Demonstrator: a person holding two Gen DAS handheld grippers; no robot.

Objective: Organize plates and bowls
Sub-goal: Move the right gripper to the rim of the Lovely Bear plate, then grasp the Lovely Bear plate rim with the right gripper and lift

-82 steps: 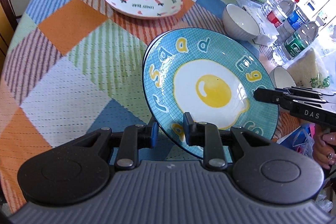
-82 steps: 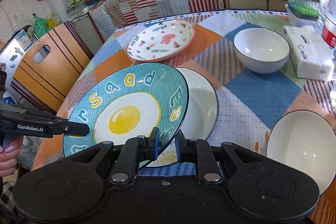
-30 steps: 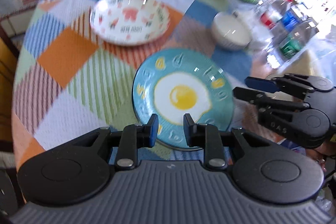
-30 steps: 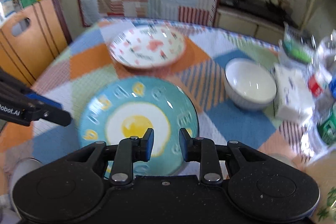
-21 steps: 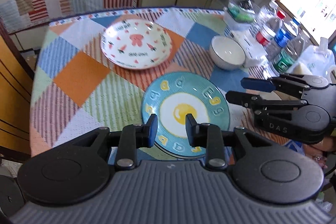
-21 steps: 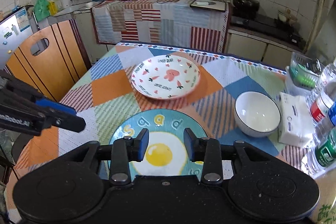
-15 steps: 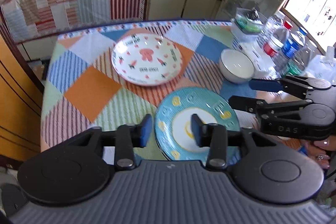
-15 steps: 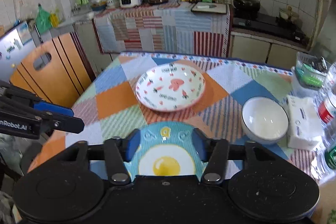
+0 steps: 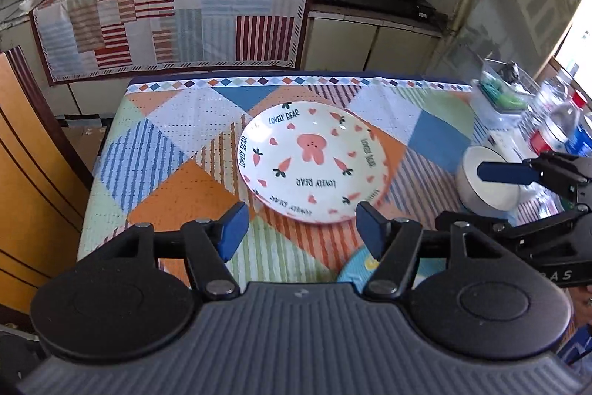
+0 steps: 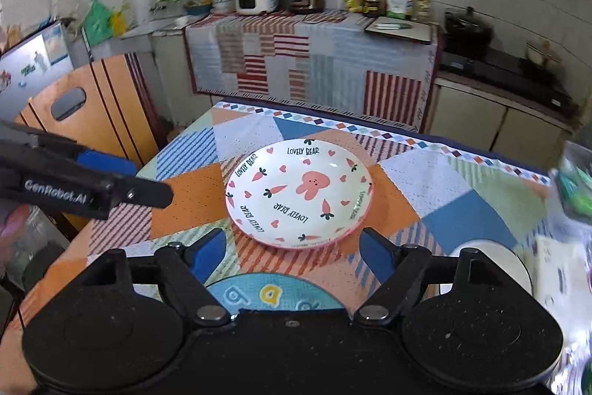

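Note:
A white plate with a pink bear and carrots lies in the middle of the patchwork tablecloth. The blue fried-egg plate lies flat nearer me, mostly hidden under both gripper bodies. My left gripper hovers above the cloth, jaws opening, nothing between them. My right gripper is likewise opening and empty, above the blue plate's far edge. A white bowl stands to the right, behind the right gripper's blue finger.
Water bottles and a clear box with green items crowd the table's right side. A wooden chair back stands at the left. A kitchen counter with a striped cloth runs behind the table.
Both grippers let go of the blue egg plate after setting it flat on the table, drew back from it, and their jaws spread wider. The view rose toward the bear plate.

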